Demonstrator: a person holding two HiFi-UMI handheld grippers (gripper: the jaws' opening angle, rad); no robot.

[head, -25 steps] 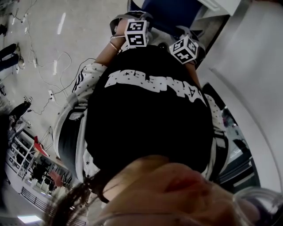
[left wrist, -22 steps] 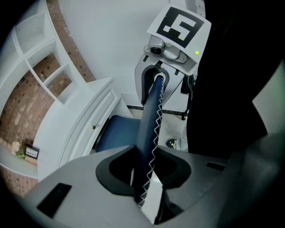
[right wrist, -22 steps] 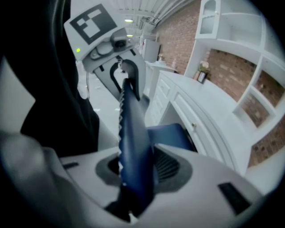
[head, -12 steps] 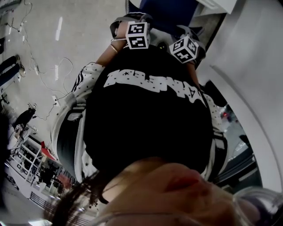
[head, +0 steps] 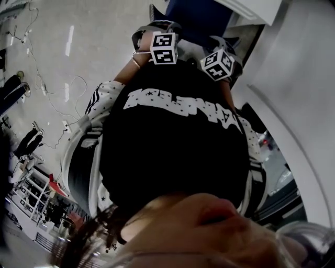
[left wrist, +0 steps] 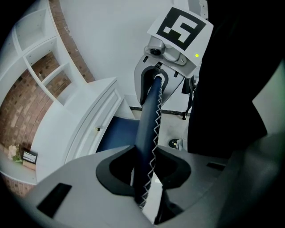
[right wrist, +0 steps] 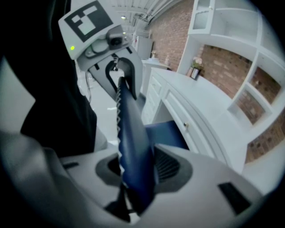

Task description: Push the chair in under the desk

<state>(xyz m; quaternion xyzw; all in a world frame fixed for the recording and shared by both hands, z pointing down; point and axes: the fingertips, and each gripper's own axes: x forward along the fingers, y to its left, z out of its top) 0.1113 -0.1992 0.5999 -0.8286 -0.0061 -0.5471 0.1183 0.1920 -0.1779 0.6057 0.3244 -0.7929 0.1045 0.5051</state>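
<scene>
The chair has a dark blue backrest (left wrist: pixel 149 120) with white zigzag stitching along its top edge. My left gripper (left wrist: pixel 144 178) is shut on one end of that edge. My right gripper (right wrist: pixel 133 173) is shut on the other end of the backrest (right wrist: pixel 131 133). Each gripper shows at the far end of the other's view. The blue seat (left wrist: pixel 113 133) lies partly under the white desk (left wrist: pixel 89 102), and from the right the seat (right wrist: pixel 167 131) sits beside the desk's drawers (right wrist: pixel 196 98). In the head view both marker cubes (head: pixel 163 48) (head: pixel 219 64) sit against the chair (head: pixel 201 15); the jaws are hidden.
A person's black shirt (head: pixel 178 146) fills most of the head view. Cables (head: pixel 52 94) trail over the floor at left. White shelves with a brick back (right wrist: pixel 231 58) rise above the desk, with a small flower pot (right wrist: pixel 196 67) on the desktop.
Both grips are unchanged. In the head view the cubes have shifted slightly down, and more of the blue chair shows at the top.
</scene>
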